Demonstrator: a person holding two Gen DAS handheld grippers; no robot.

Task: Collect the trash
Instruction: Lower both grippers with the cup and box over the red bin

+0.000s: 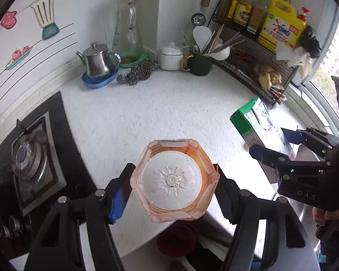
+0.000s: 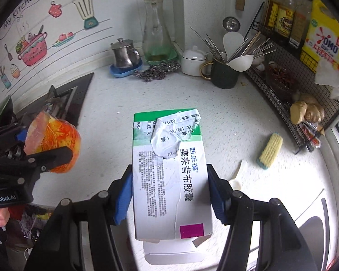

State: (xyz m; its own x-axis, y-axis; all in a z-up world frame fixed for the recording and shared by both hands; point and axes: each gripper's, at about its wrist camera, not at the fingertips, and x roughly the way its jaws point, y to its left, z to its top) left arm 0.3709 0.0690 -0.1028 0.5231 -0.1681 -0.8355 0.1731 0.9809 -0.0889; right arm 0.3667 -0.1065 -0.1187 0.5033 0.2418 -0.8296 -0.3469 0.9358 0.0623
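Centrally, low in the left wrist view, the left tongs (image 1: 174, 192) hold a pink glass cup (image 1: 174, 179), one blue pad pressed to each side. We look straight down into it, seeing a star pattern on its base. It hangs above the front edge of a speckled white desk (image 1: 165, 113). At the right edge of this frame the right tongs (image 1: 271, 144) grip a green and white box (image 1: 257, 126).

In the right wrist view, the box (image 2: 169, 176) fills the middle, clamped between the two blue pads of the right tongs (image 2: 170, 194). It carries Chinese print, a torn label near its green far end and a magenta square near the camera. The left tongs (image 2: 40, 149) appear at the left edge with the cup (image 2: 54, 142), which looks orange and pink from the side.

A gas stove (image 1: 31, 160) sits at the left of the left view. Along the back wall, in the upper middle, stand a steel pot (image 1: 97, 61) in a blue dish, a glass jug (image 1: 127, 31), a metal scourer (image 1: 139, 72), a white lidded jar (image 1: 170, 57) and a dark mug (image 1: 200, 64) of utensils. A wire rack (image 1: 257, 52) at upper right holds bottles, a yellow detergent jug (image 1: 282, 26) and ginger. A yellow brush (image 2: 270, 150) lies on the desk at the right of the right view.
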